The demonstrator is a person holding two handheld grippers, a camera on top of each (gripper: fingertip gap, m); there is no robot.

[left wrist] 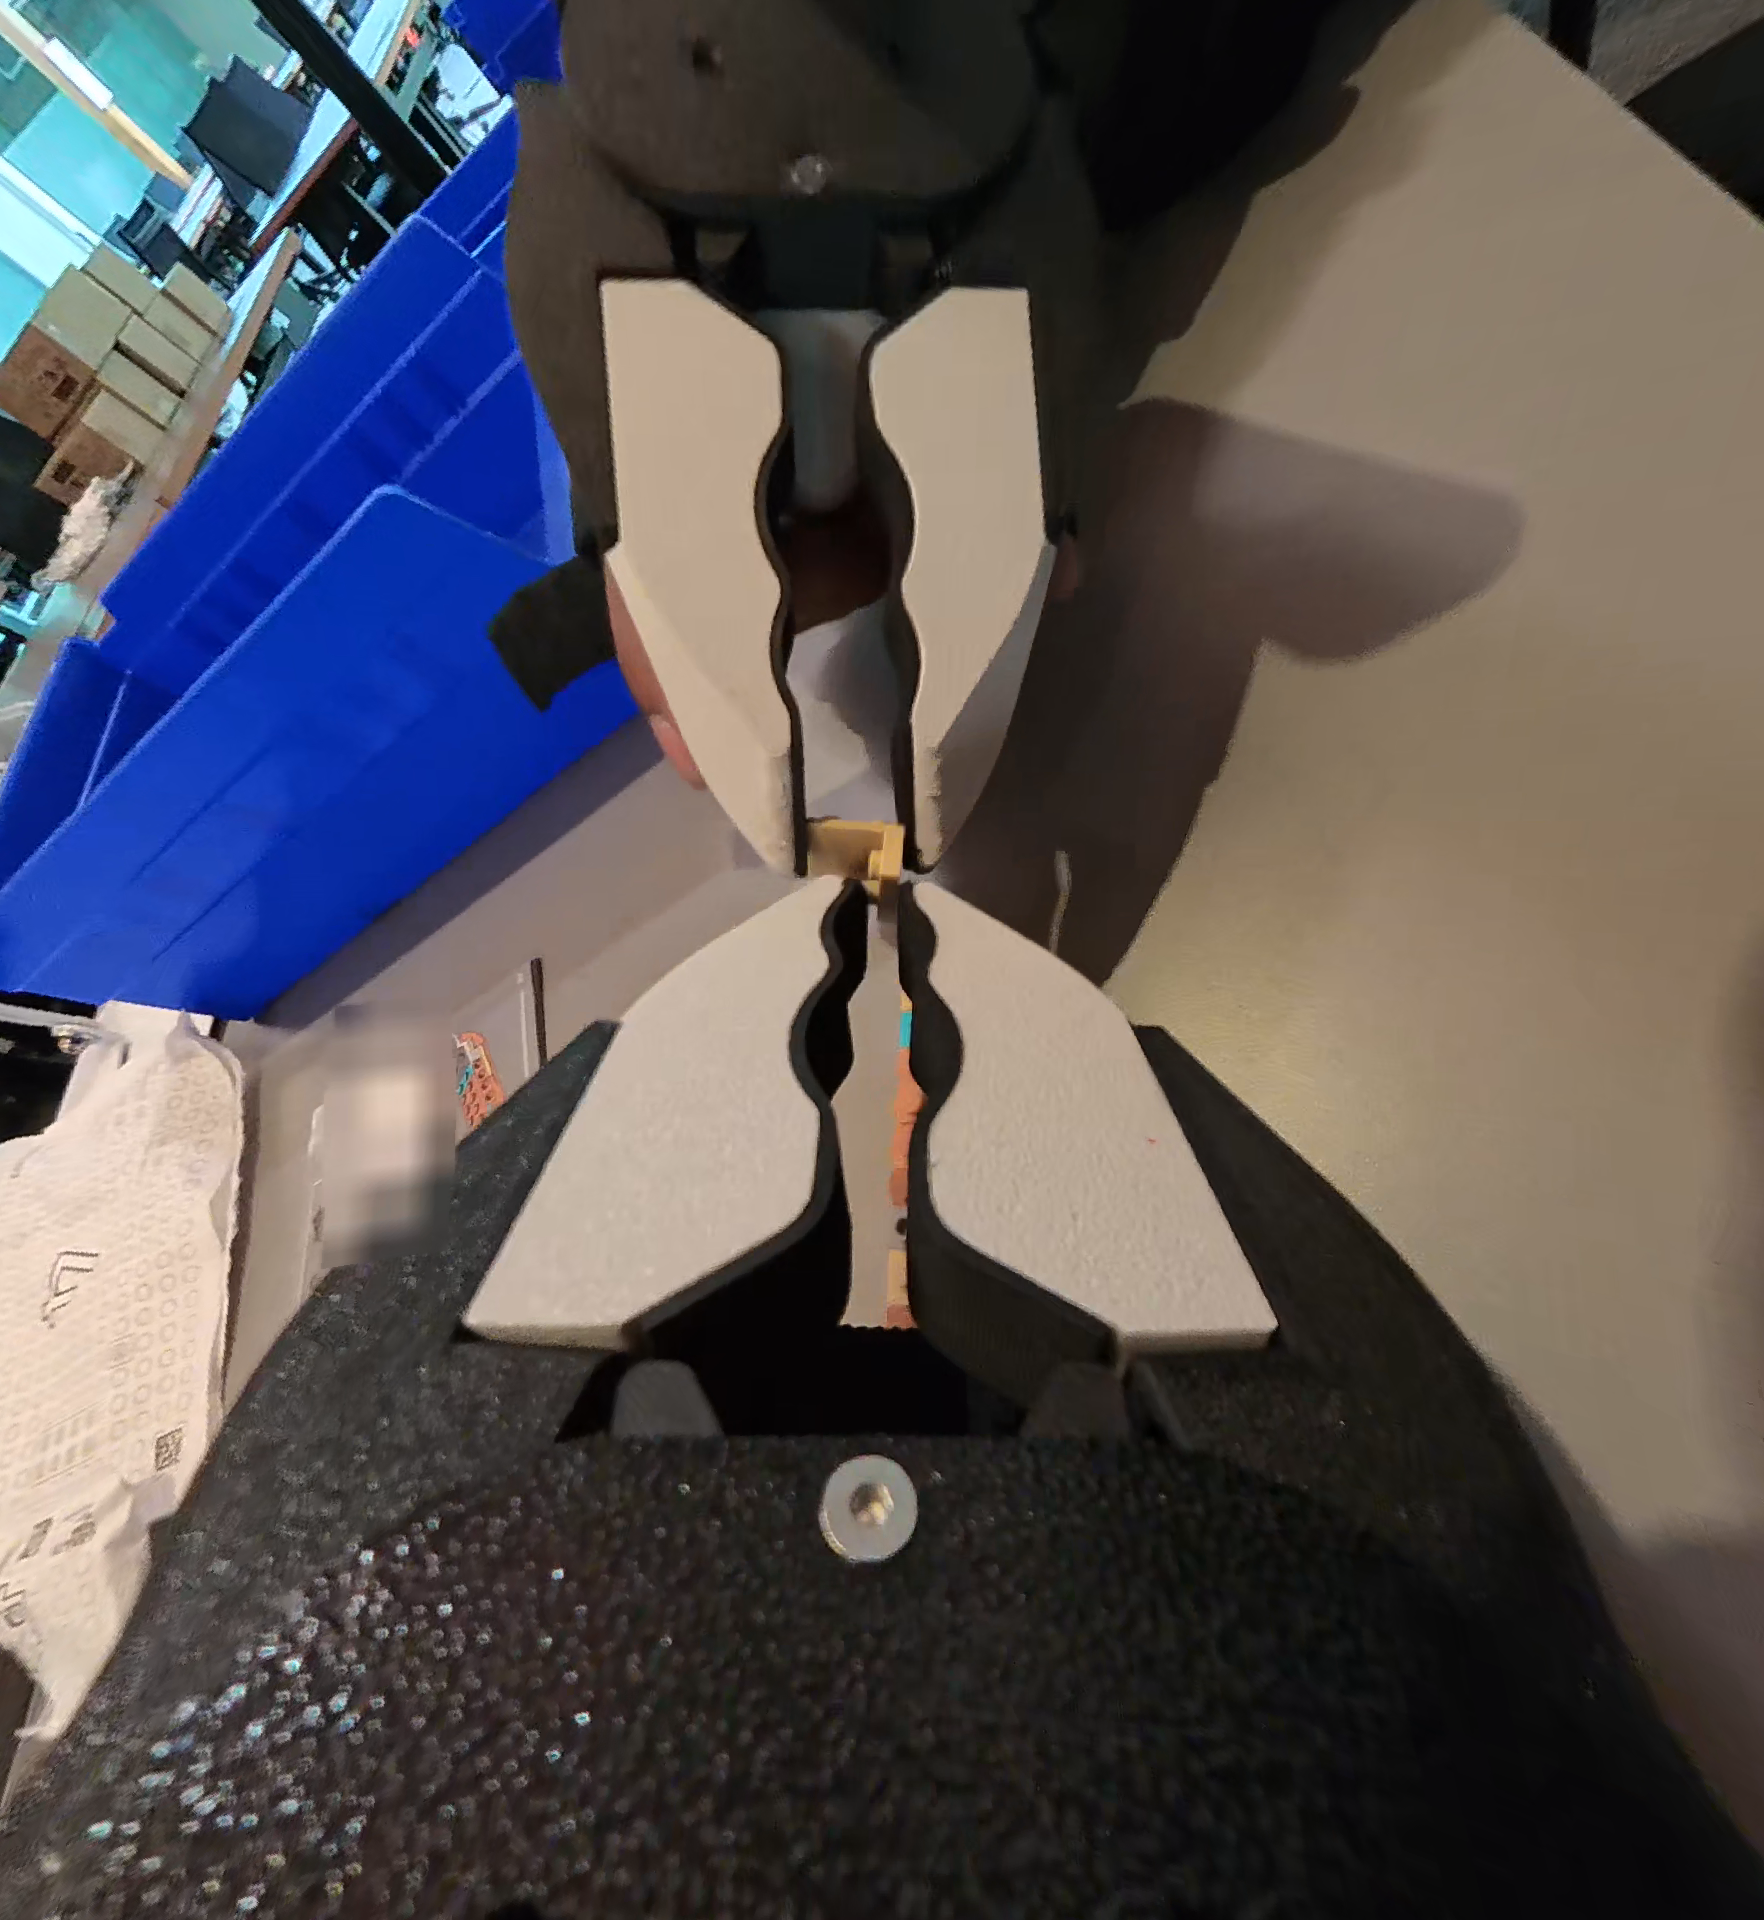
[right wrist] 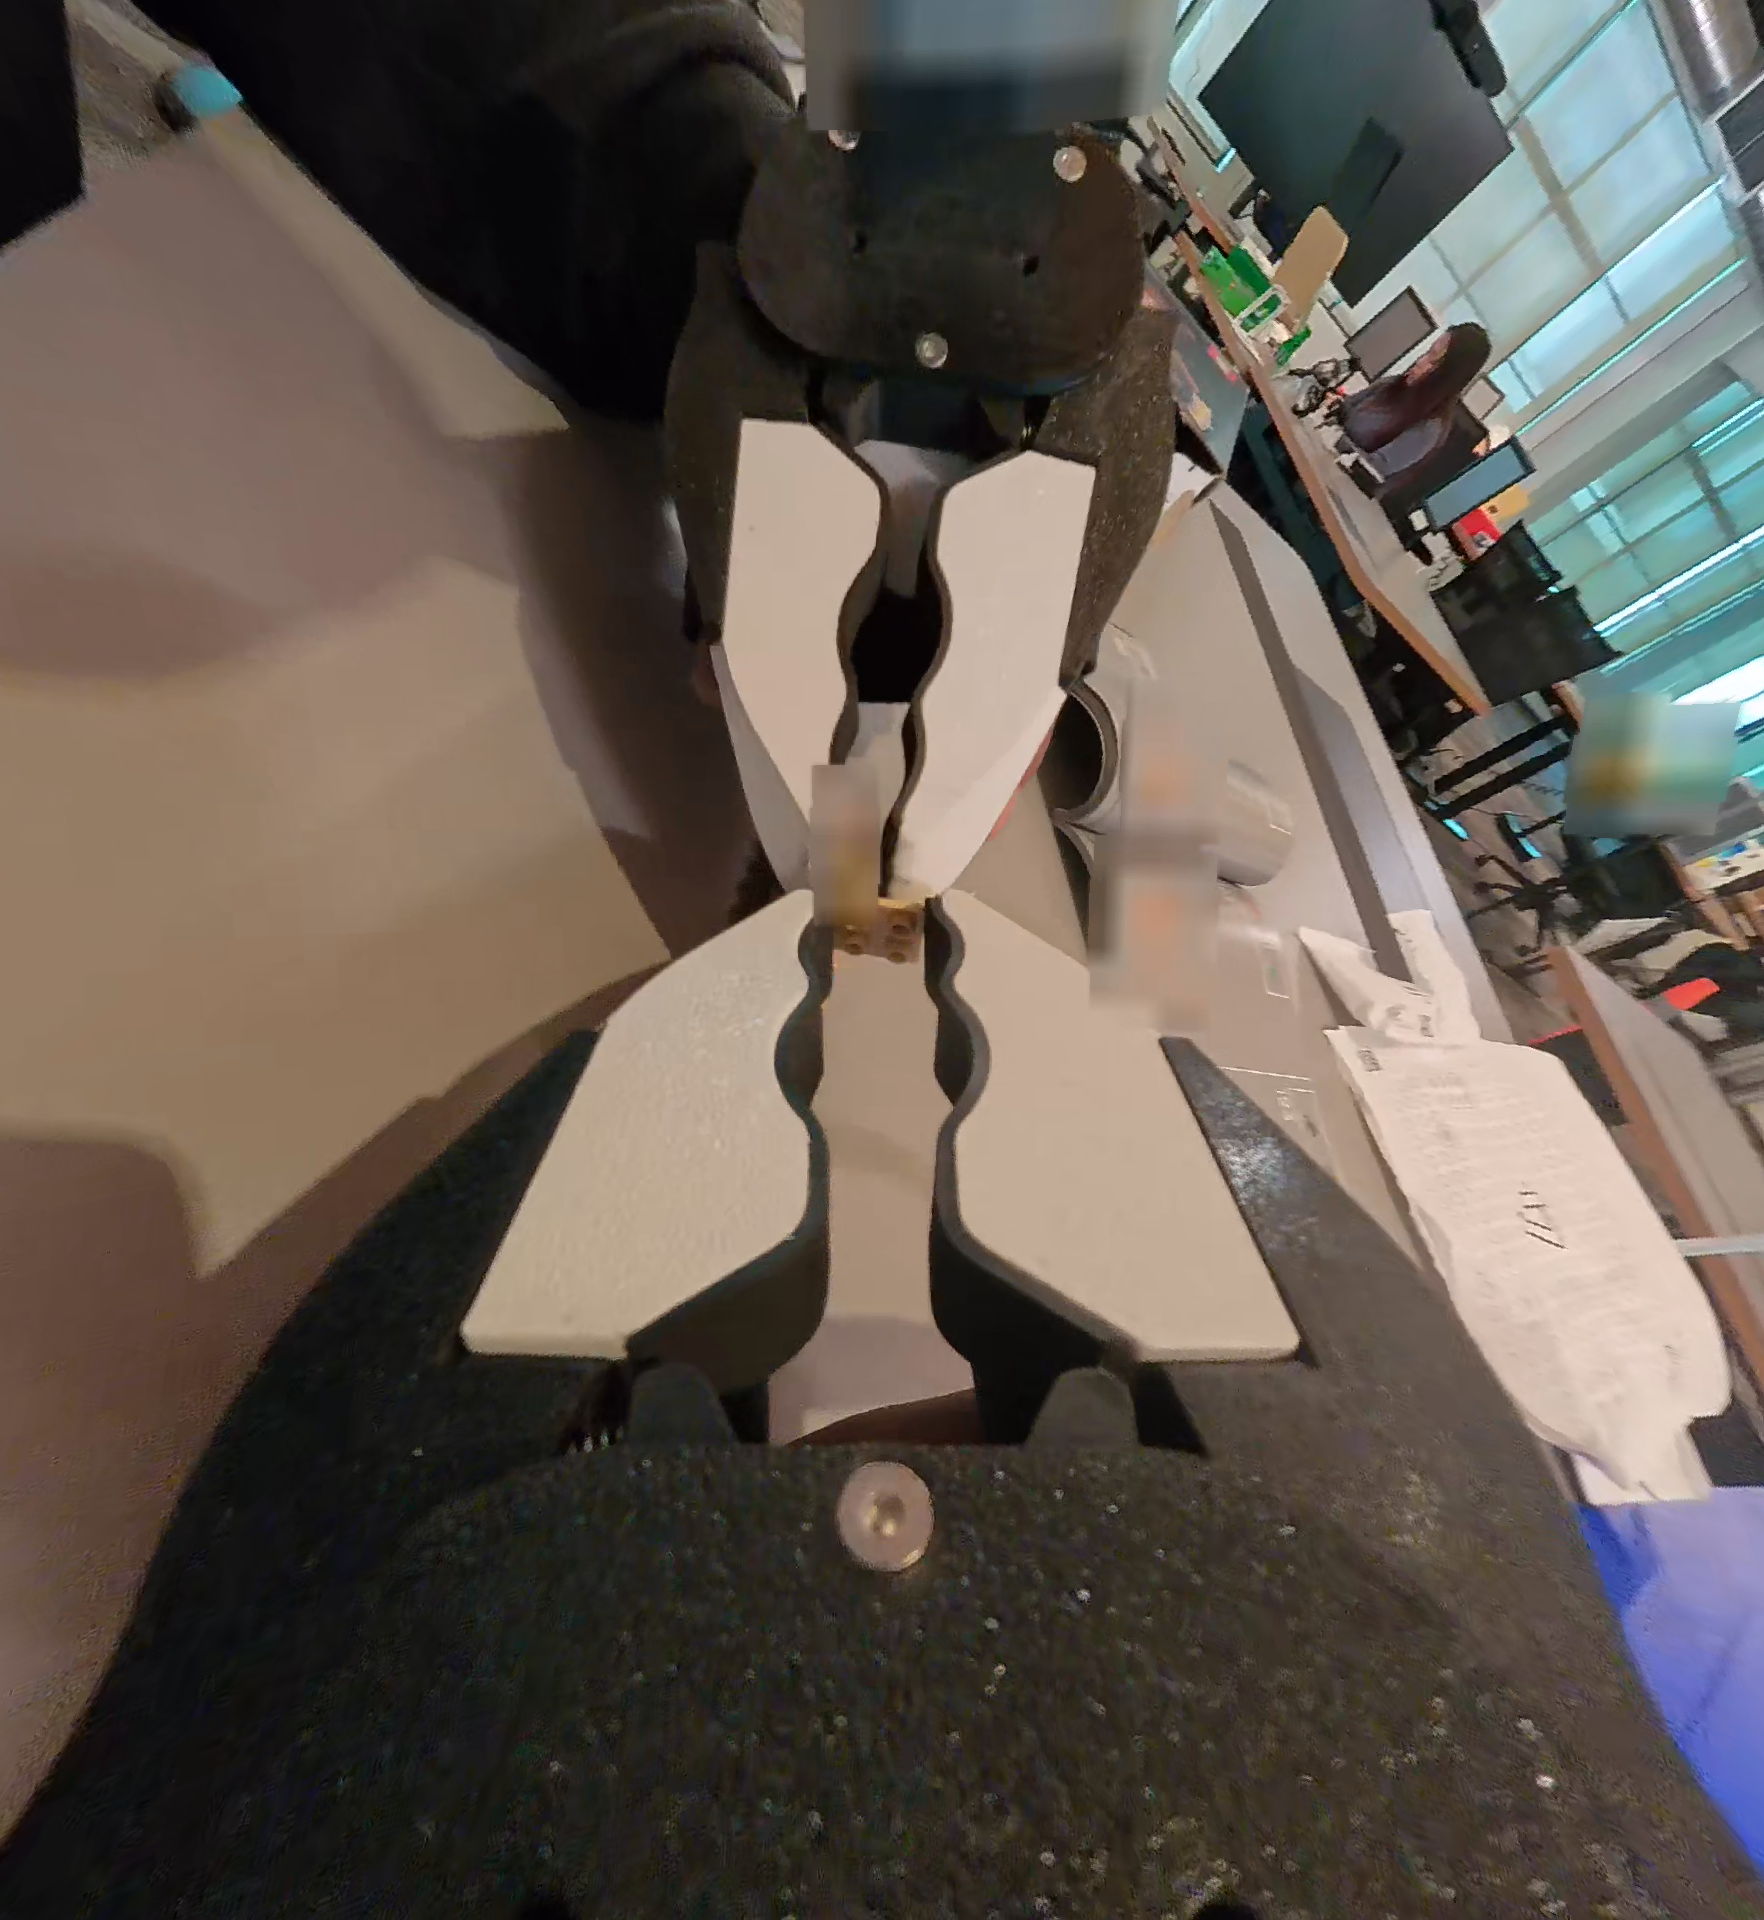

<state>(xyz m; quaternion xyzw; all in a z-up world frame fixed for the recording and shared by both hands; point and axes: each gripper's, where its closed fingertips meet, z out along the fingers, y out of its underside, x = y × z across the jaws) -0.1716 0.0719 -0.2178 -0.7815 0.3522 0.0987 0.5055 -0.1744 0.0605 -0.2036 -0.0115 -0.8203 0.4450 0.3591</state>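
My two grippers meet tip to tip above the beige table (left wrist: 1480, 831). In the left wrist view my right gripper (left wrist: 855, 857) comes in from the top, with both pads pressed on a small tan brick (left wrist: 842, 844). My left gripper (left wrist: 873, 896) is below it, nearly closed, pinching a thin tan part that sticks down from the brick's right end. In the right wrist view my right gripper (right wrist: 878, 935) holds the studded tan brick (right wrist: 886, 938) across its width. My left gripper (right wrist: 888, 878) meets the brick from above, partly hidden by a blurred patch.
Blue plastic bins (left wrist: 286, 623) line the left of the table. A white printed paper bag (left wrist: 78, 1299) and an orange and teal brick model (left wrist: 478, 1070) lie near them. White papers (right wrist: 1532, 1247) and grey rolls (right wrist: 1096, 779) lie to the right. Left and right tips are no more than a few centimetres apart.
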